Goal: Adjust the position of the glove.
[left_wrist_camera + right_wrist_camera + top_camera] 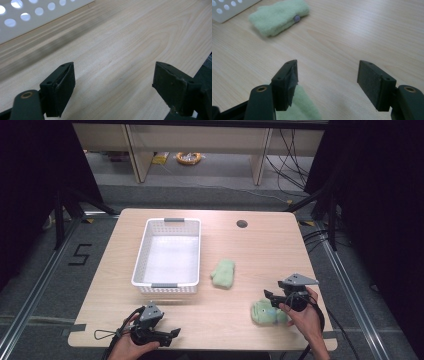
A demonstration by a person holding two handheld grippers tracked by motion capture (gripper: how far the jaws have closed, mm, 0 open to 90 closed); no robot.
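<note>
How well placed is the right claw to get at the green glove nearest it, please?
Probably well placed: the right claw is open, just above the near green glove, with bare table around and nothing in between.

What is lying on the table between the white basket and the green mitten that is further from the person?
Nothing. In the high view only bare wooden table separates the white basket from the far green mitten.

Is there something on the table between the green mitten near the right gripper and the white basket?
Partly: the other green mitten lies between the near mitten and the white basket, beside its right wall. The right gripper could pass above it.
</note>
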